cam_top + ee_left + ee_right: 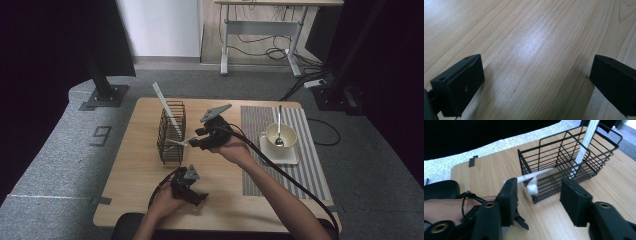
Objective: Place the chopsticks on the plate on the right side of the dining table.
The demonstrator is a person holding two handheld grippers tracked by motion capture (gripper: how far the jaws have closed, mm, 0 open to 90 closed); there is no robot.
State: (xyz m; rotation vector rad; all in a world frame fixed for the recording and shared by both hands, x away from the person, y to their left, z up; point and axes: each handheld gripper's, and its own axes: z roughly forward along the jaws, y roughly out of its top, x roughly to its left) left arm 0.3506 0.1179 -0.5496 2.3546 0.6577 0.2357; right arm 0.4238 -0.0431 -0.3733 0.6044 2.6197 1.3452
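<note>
1. Reaching across the middle of the wooden worktop (135, 175), the person's right forearm comes in from the bottom edge of the high view and angles up and left, the right claw (191, 142) held clear of the surface just beside the black wire basket (171, 132).
2. In the right gripper view the right claw (537, 192) has its jaws apart, with a thin white straw-like piece (534, 175) blurred in the gap; its end lies against the left jaw, but whether the pads press on it cannot be told.
3. That white piece slants from the left jaw toward the near wall of the basket (564, 160), which appears to lie on its side with its open mouth turned toward the camera.
4. A second, longer white stick (164, 102) leans in the basket and juts up past its rim; its upper end is cut off at the top of the right gripper view.
5. The left hand (162, 202) rests low at the near edge of the worktop, and the left claw (199, 196) points right, just above the wood.
6. Seen in the left gripper view, the left claw (536, 82) stands wide open over bare wood grain, nothing between its jaws.
</note>
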